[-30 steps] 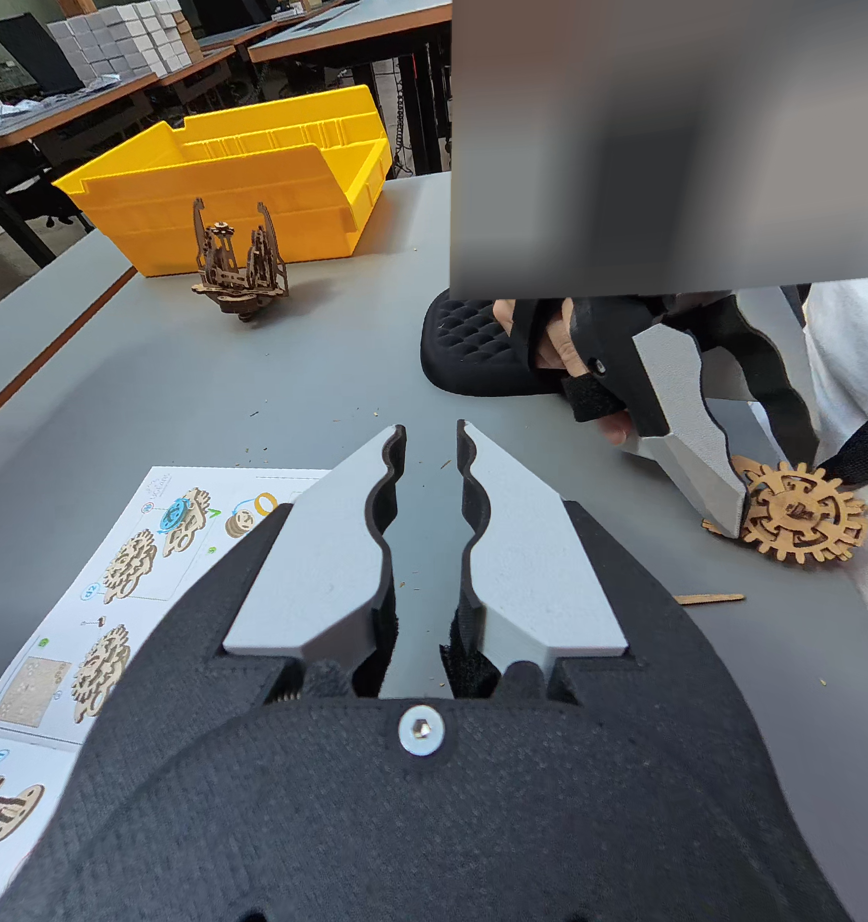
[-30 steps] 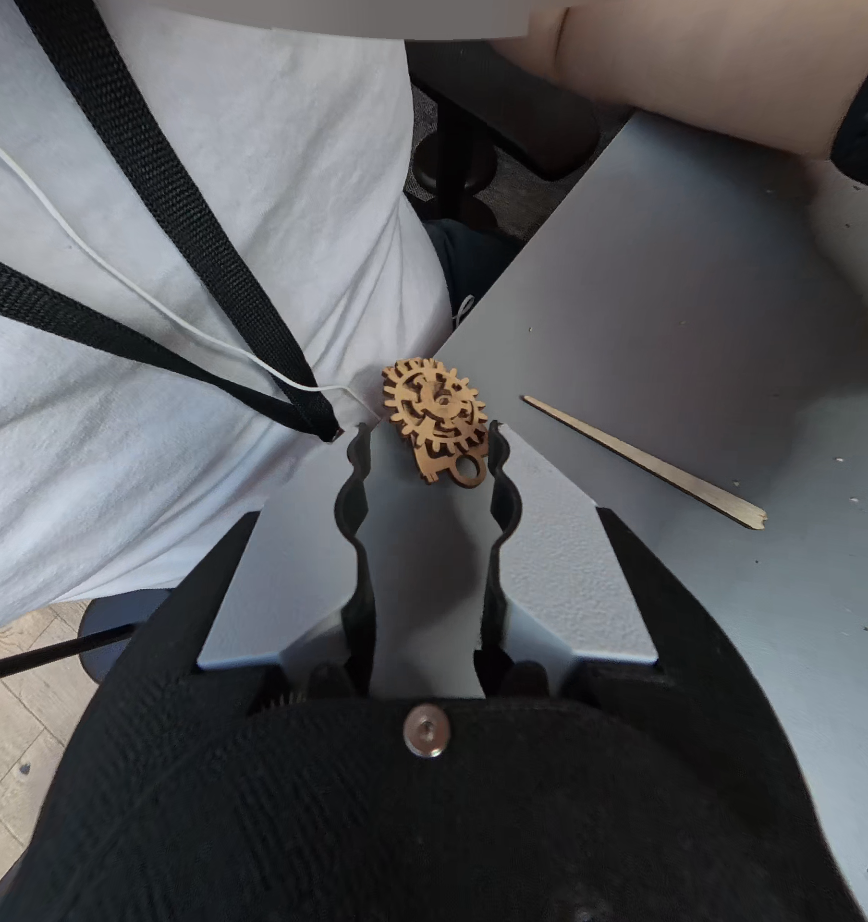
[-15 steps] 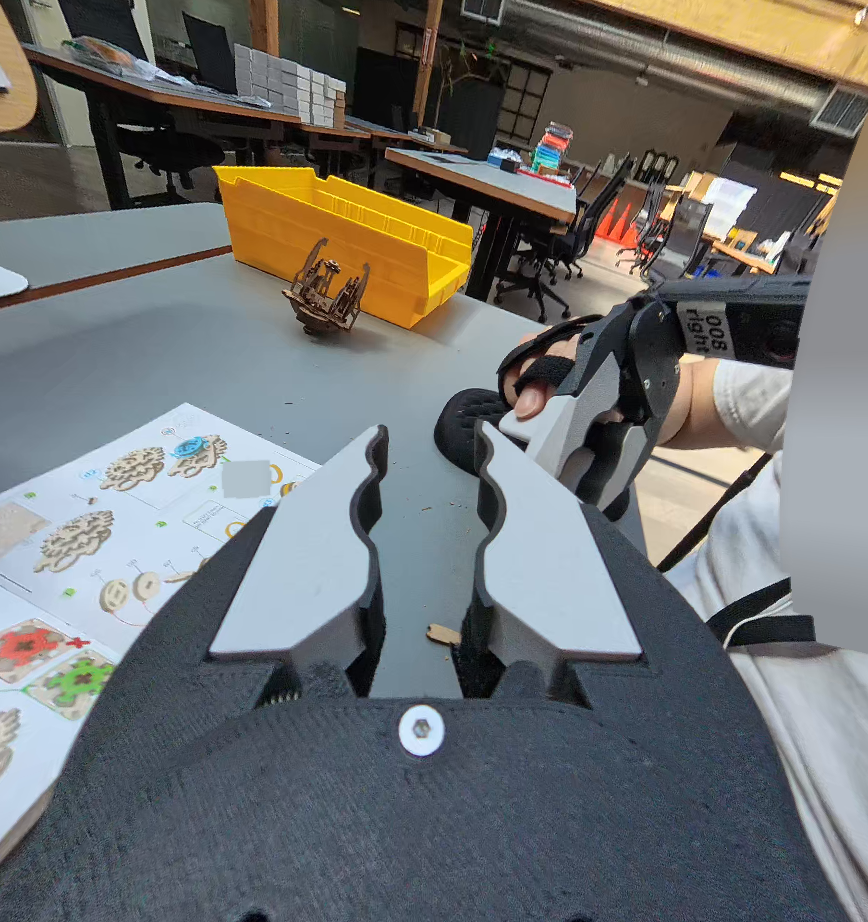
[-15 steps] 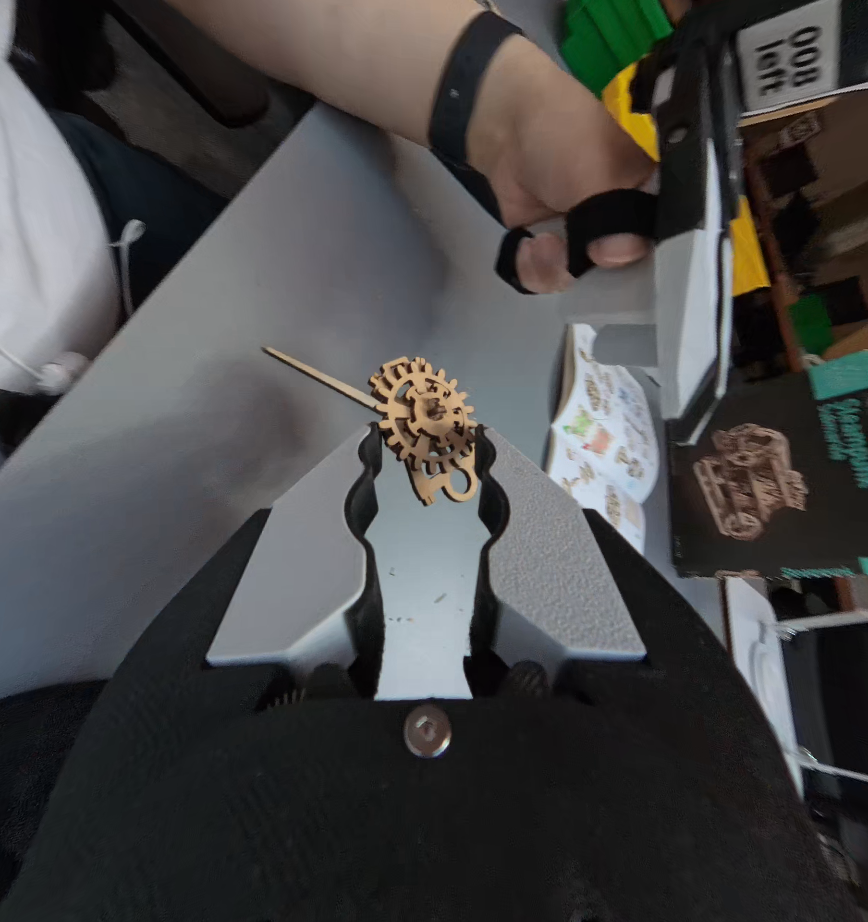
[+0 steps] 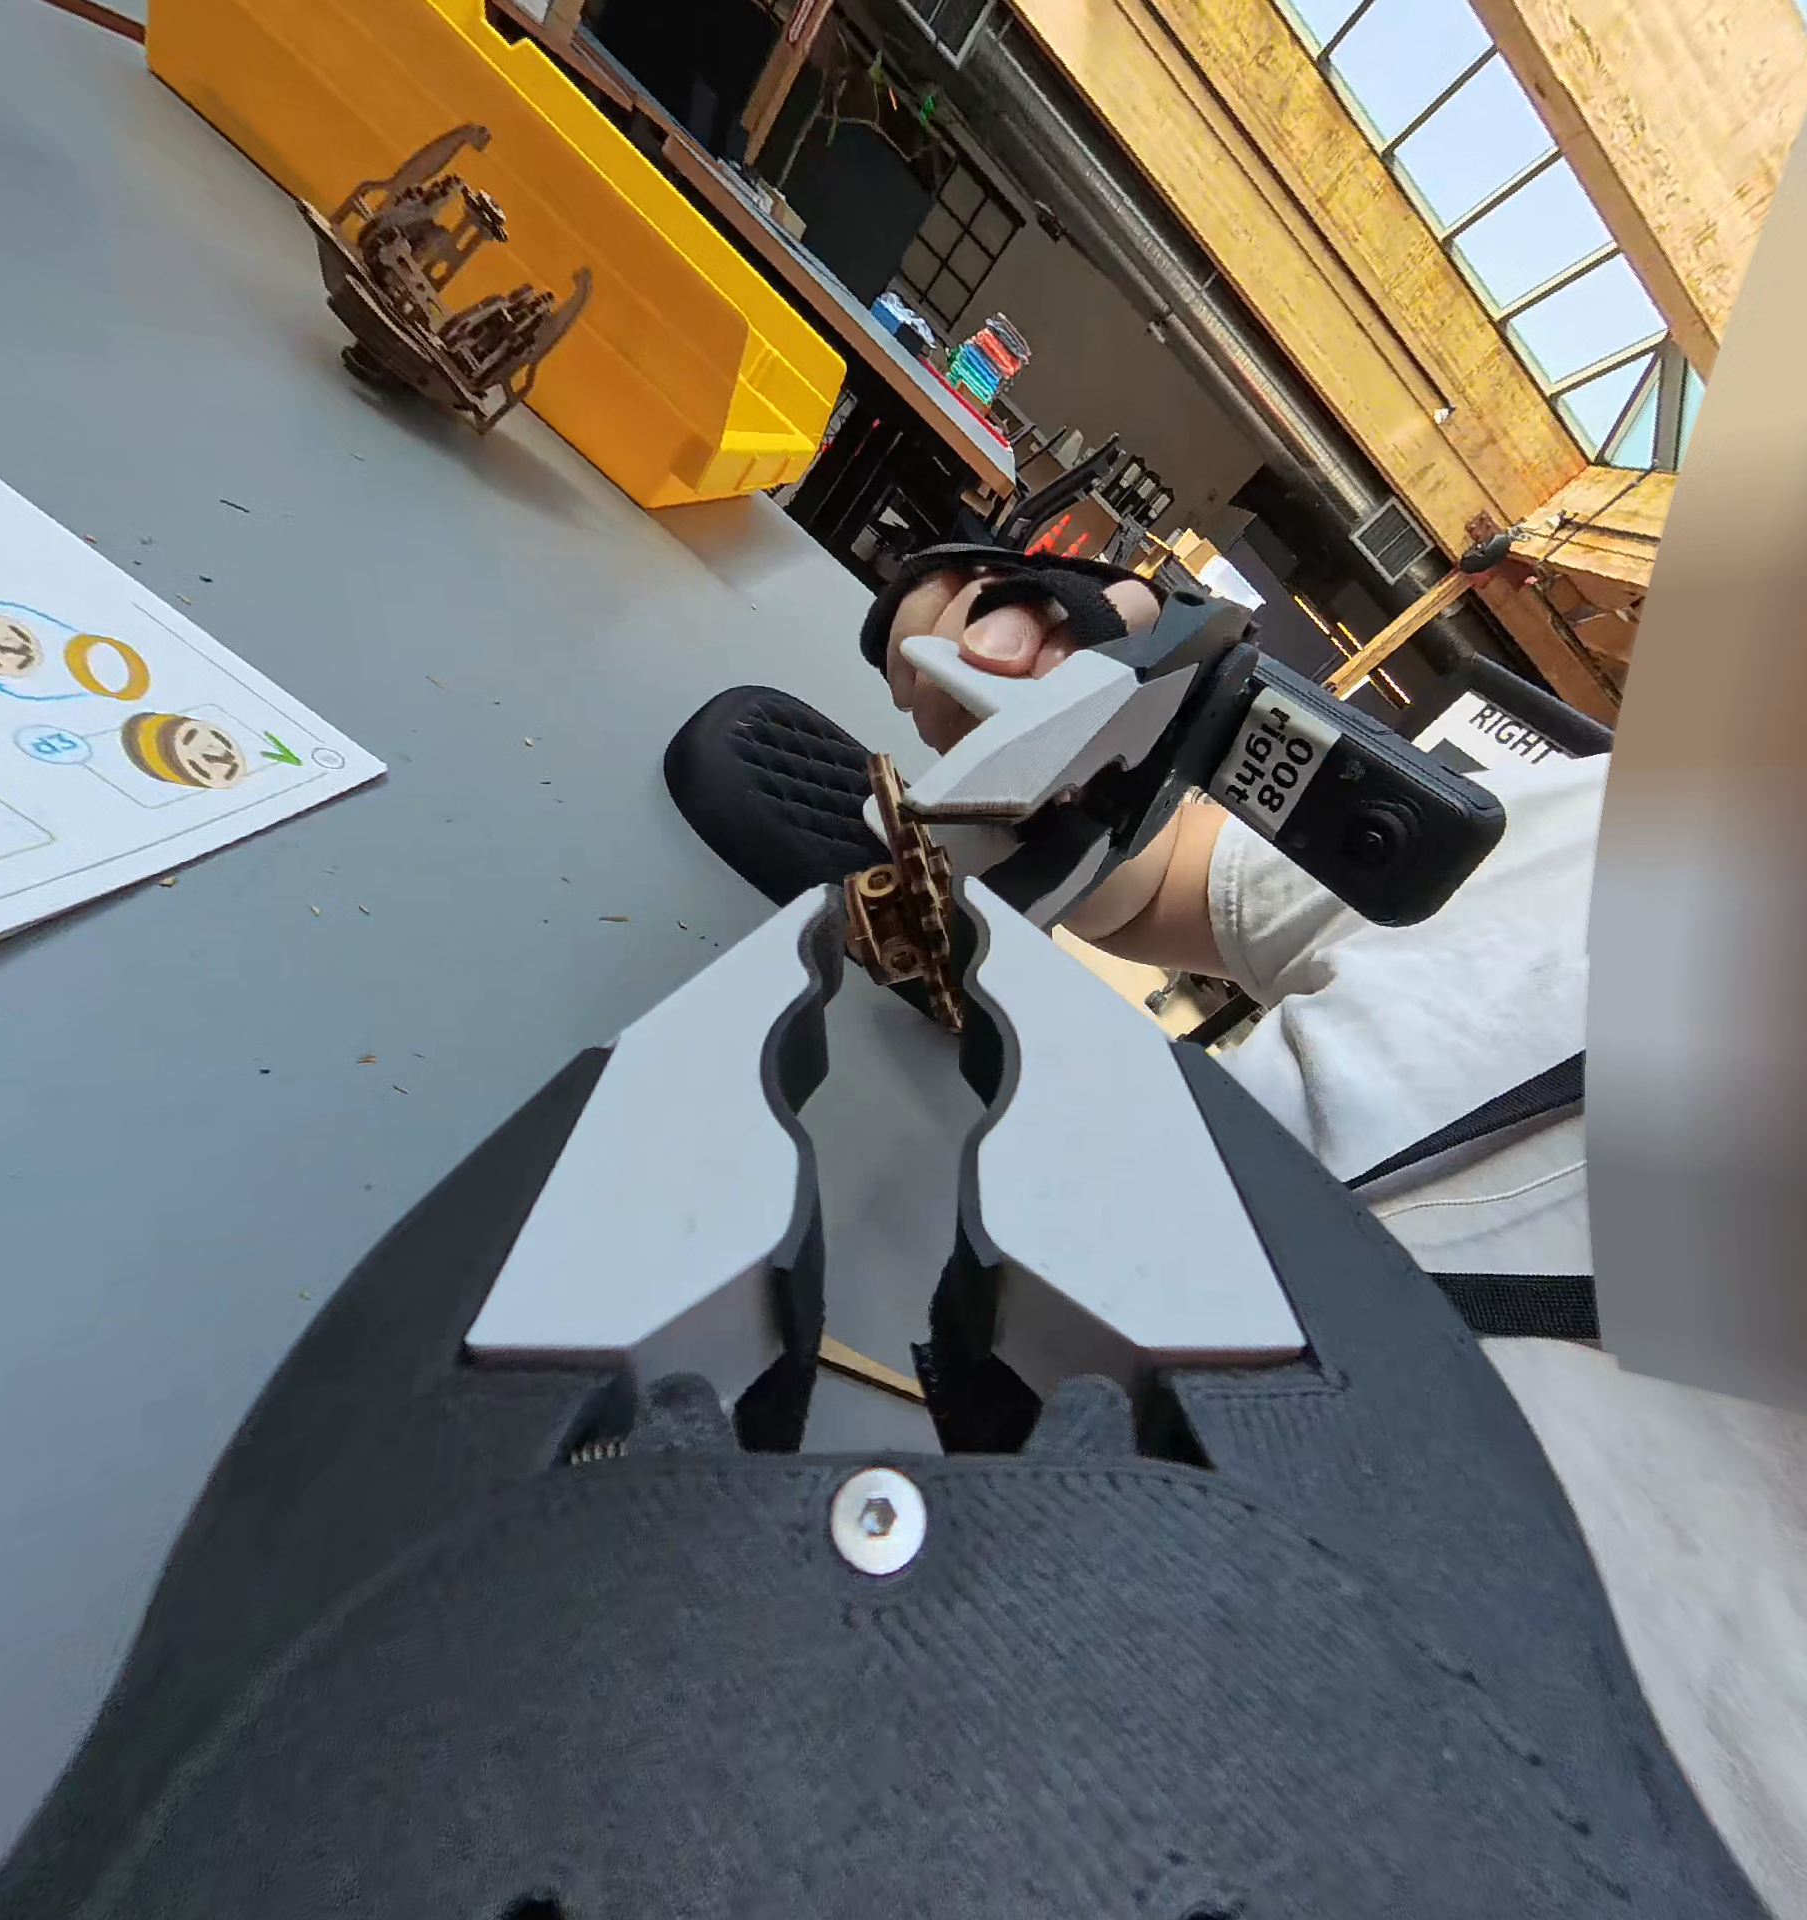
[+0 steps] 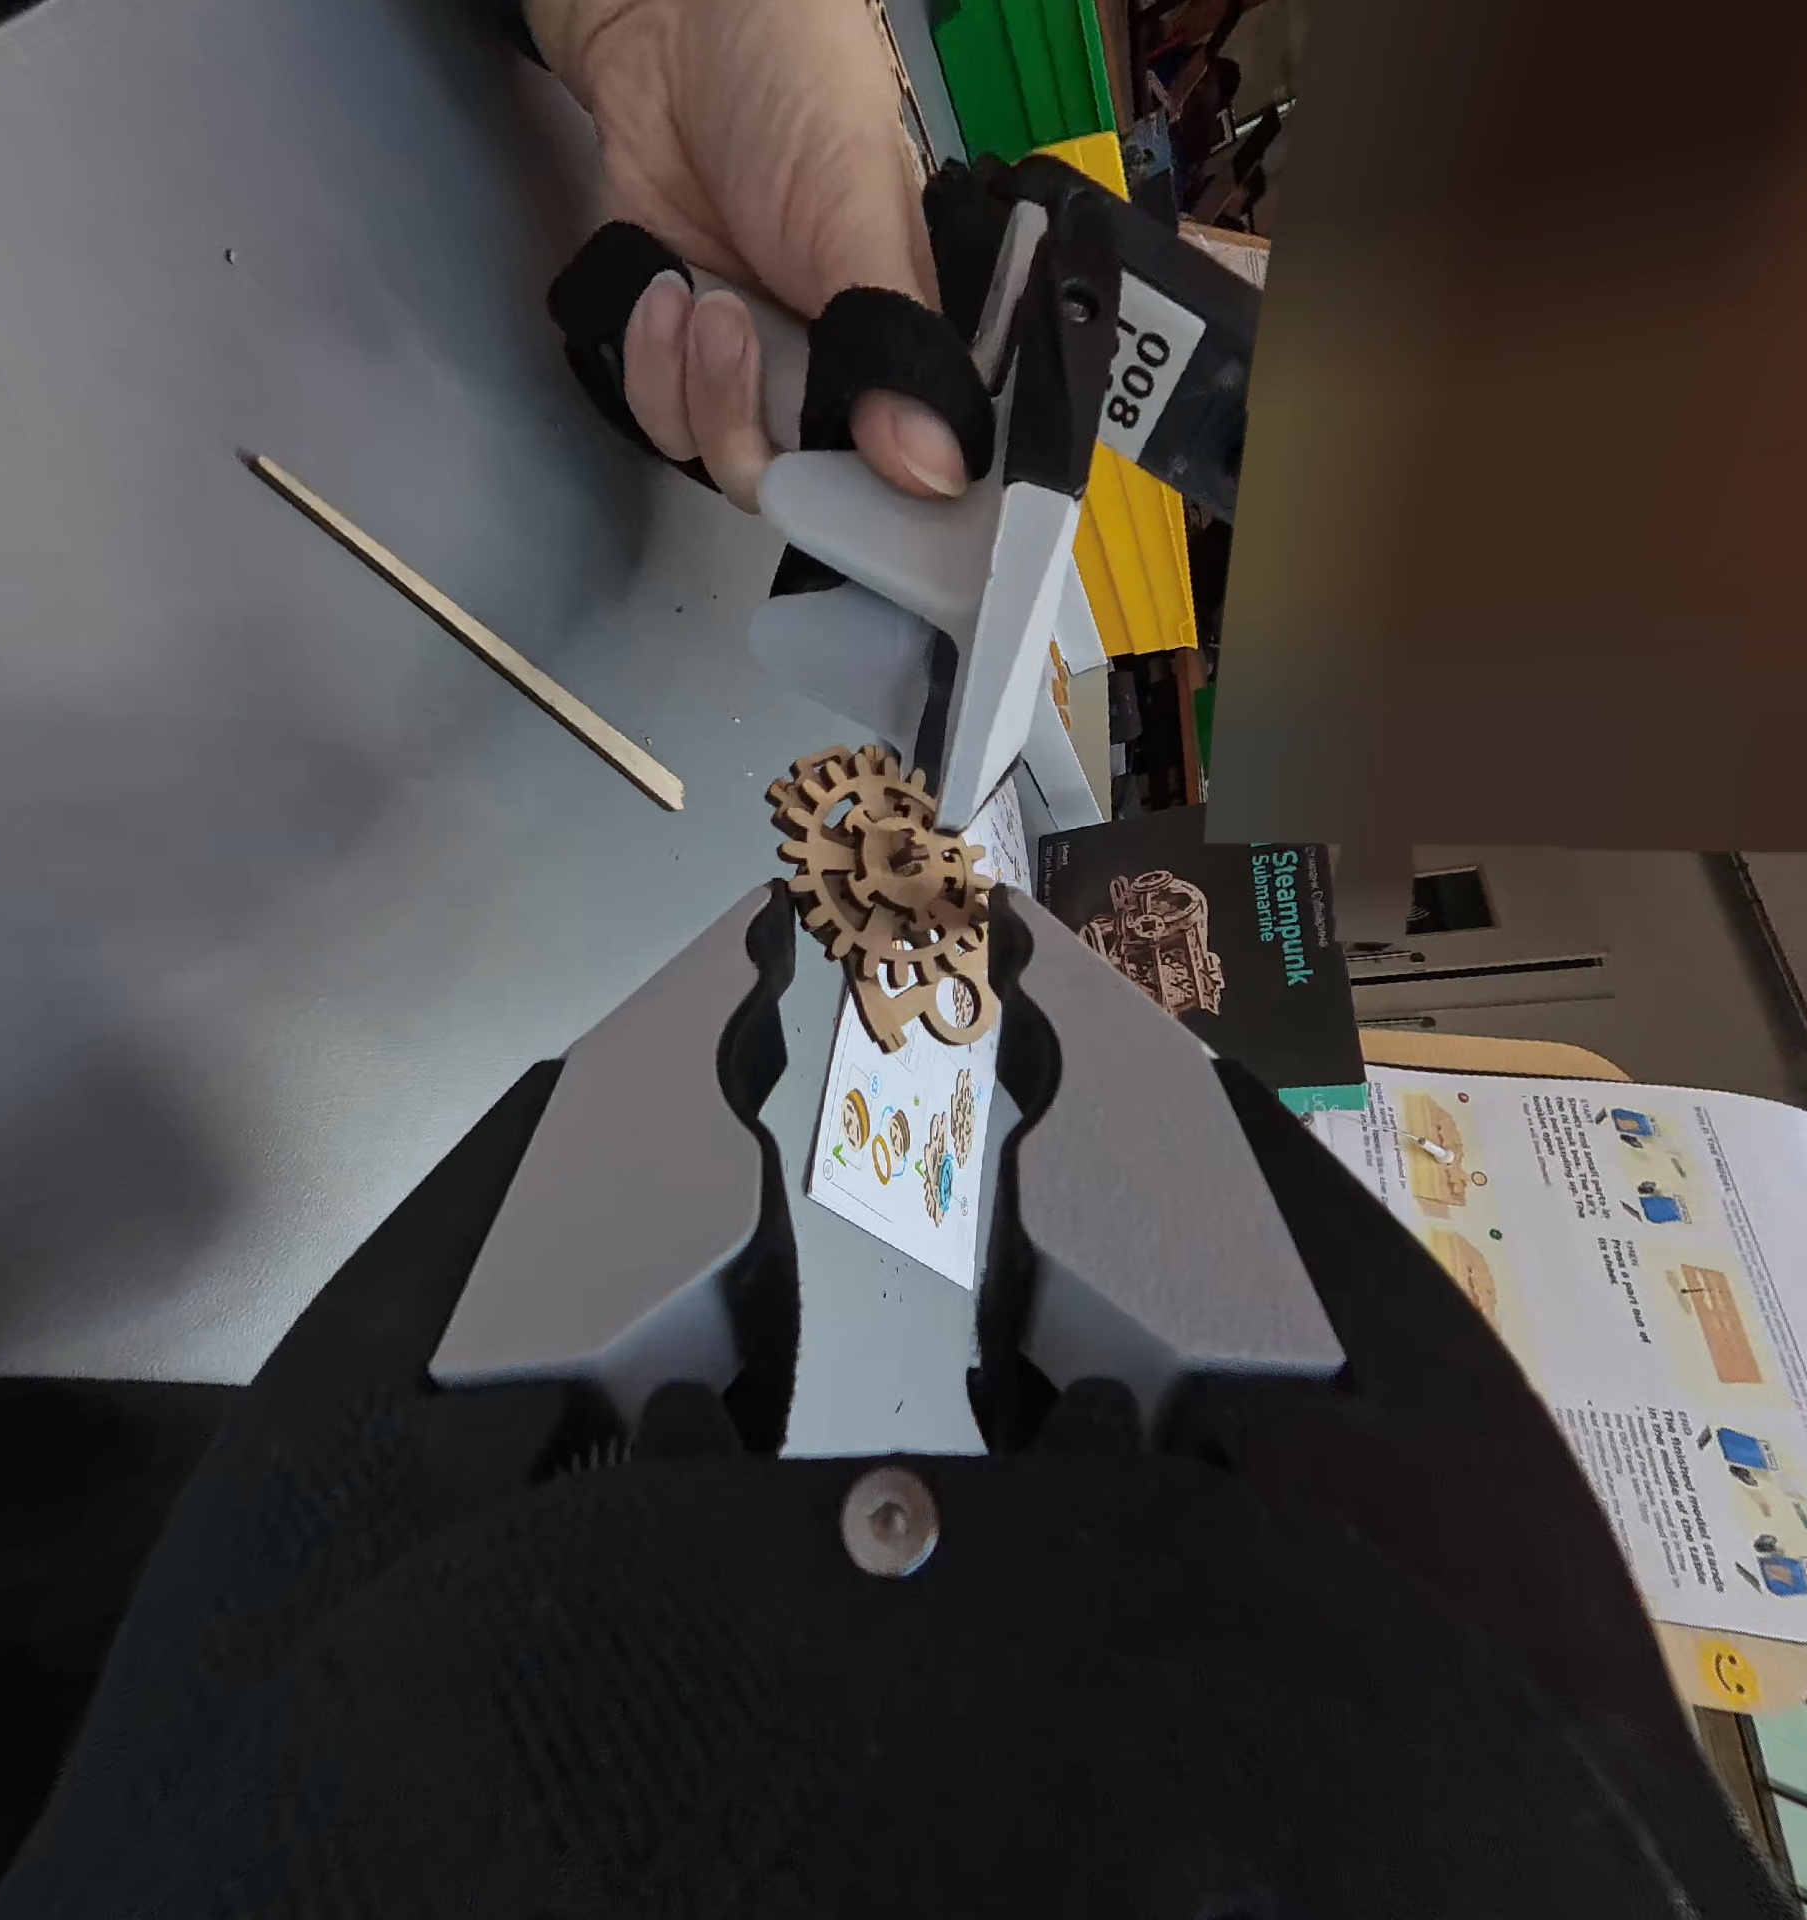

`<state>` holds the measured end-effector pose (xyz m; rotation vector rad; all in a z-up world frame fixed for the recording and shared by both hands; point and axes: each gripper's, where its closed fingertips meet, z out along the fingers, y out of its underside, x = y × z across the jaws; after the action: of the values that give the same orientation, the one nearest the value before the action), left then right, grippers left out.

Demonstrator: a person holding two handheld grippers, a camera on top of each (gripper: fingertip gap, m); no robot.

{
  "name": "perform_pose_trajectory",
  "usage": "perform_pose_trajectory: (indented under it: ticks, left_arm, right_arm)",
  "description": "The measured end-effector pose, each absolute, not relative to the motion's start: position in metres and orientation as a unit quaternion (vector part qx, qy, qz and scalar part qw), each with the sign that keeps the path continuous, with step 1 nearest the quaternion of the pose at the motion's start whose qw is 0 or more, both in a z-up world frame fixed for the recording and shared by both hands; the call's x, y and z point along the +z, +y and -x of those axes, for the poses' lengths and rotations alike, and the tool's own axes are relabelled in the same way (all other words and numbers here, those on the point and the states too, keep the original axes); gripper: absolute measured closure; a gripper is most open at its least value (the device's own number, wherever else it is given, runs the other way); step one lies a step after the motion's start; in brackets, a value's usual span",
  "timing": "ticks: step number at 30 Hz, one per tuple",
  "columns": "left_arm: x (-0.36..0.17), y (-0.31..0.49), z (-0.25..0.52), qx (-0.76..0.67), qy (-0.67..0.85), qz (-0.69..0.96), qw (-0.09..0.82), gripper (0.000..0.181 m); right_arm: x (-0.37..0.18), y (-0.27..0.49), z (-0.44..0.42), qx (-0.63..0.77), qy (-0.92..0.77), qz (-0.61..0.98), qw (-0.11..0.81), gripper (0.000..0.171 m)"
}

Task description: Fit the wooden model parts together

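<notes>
A light wooden gear assembly (image 6: 878,862), stacked gears with a hub and a ring tab, is held above the grey table (image 6: 255,935). My right gripper (image 6: 888,904) is shut on it across the gear rims. In the left wrist view the gear assembly (image 5: 909,904) shows edge-on between the tips of my left gripper (image 5: 897,904). One pad meets the hub and the other the back face. The right gripper (image 5: 888,810) comes in there from above right. In the right wrist view the left gripper (image 6: 951,810) points down at the hub.
A thin wooden stick (image 6: 463,629) lies on the table. An instruction sheet (image 5: 99,727) lies to the left. A dark part-built wooden model (image 5: 431,281) stands by a yellow bin (image 5: 566,239). A black pad (image 5: 774,790), a black box (image 6: 1190,945) and an open booklet (image 6: 1605,1351) are nearby. The grippers are tip to tip, or close to it. My right tips are roughly 8 cm from the thin wooden stick (image 6: 463,629).
The right gripper carried the gear assembly from the table edge near the person's body up over the table. The left gripper swung over to it and its fingers narrowed around the hub.
</notes>
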<state>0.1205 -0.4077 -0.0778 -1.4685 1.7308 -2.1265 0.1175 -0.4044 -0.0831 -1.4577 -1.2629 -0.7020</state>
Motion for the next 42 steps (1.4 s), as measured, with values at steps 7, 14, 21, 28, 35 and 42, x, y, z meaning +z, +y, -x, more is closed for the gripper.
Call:
perform_pose_trajectory:
  ticks: [7, 14, 21, 28, 35, 42]
  left_arm:
    - [-0.081, -0.406, -0.124, -0.683, 0.538, 0.494, 0.026, 0.178]
    - [-0.051, -0.365, -0.131, -0.766, 0.344, 0.535, 0.096, 0.178]
    - [-0.033, -0.365, -0.123, -0.774, 0.269, 0.534, 0.209, 0.178]
    - [-0.020, -0.391, -0.128, -0.757, 0.296, 0.510, 0.283, 0.178]
    - [-0.020, -0.398, -0.132, -0.756, 0.297, 0.508, 0.285, 0.177]
    - [-0.021, -0.398, -0.133, -0.759, 0.294, 0.512, 0.274, 0.177]
  right_arm:
    - [-0.091, -0.404, -0.122, -0.218, -0.511, 0.639, 0.531, 0.134]
    - [-0.059, -0.404, -0.132, -0.141, -0.418, 0.666, 0.602, 0.134]
    - [-0.024, -0.402, -0.127, -0.090, -0.291, 0.673, 0.674, 0.149]
    - [-0.018, -0.405, -0.124, -0.180, -0.307, 0.638, 0.682, 0.159]
    - [-0.015, -0.408, -0.128, -0.206, -0.312, 0.627, 0.683, 0.164]
    - [-0.016, -0.408, -0.128, -0.211, -0.314, 0.631, 0.677, 0.166]
